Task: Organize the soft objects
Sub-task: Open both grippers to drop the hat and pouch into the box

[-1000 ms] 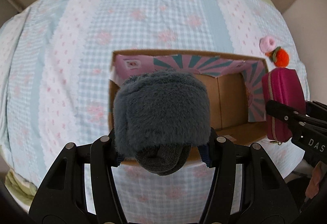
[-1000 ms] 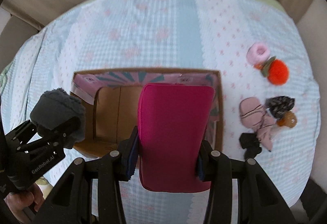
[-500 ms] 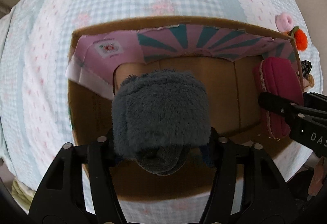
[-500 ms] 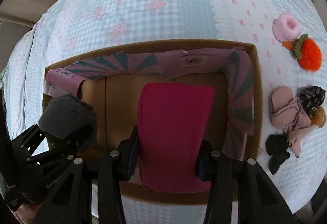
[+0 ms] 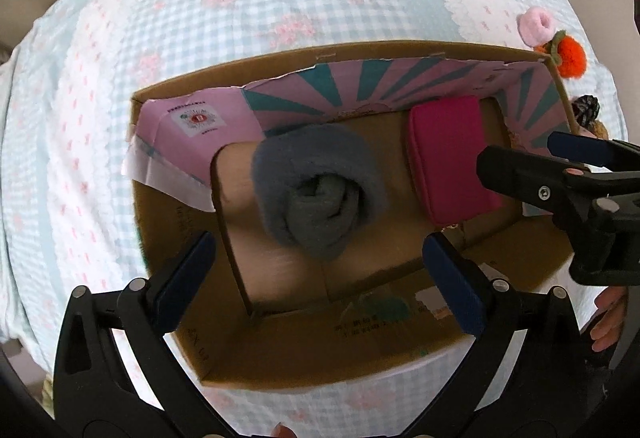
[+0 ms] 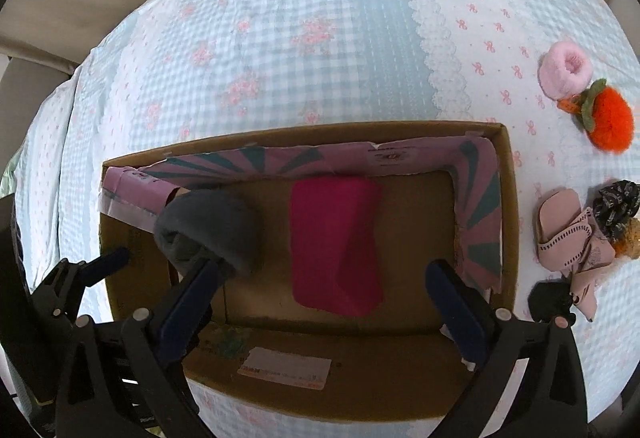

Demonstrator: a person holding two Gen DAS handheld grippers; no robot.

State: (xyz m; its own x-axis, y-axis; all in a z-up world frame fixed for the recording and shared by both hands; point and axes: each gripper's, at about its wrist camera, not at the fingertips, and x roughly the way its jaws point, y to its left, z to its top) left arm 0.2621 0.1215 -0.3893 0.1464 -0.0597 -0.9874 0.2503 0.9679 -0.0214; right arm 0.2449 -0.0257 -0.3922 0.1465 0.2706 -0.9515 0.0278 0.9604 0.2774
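A grey fuzzy sock roll (image 5: 320, 190) lies inside the open cardboard box (image 5: 304, 354), left of a magenta pouch (image 5: 452, 162). My left gripper (image 5: 316, 270) is open and empty just above the roll. My right gripper (image 6: 320, 298) is open and empty above the pouch (image 6: 336, 242); the roll (image 6: 212, 226) and the box (image 6: 400, 390) show there too. The right gripper also shows at the right edge of the left wrist view (image 5: 560, 166).
The box sits on a blue and pink checked bedspread (image 6: 300, 38). Right of the box lie a pink scrunchie (image 6: 564, 72), an orange pompom (image 6: 610, 124), pink socks (image 6: 568, 238), a dark scrunchie (image 6: 616, 202) and a black item (image 6: 550, 300).
Both grippers have opened and let go. The grey sock roll and the magenta pouch have dropped into the box.
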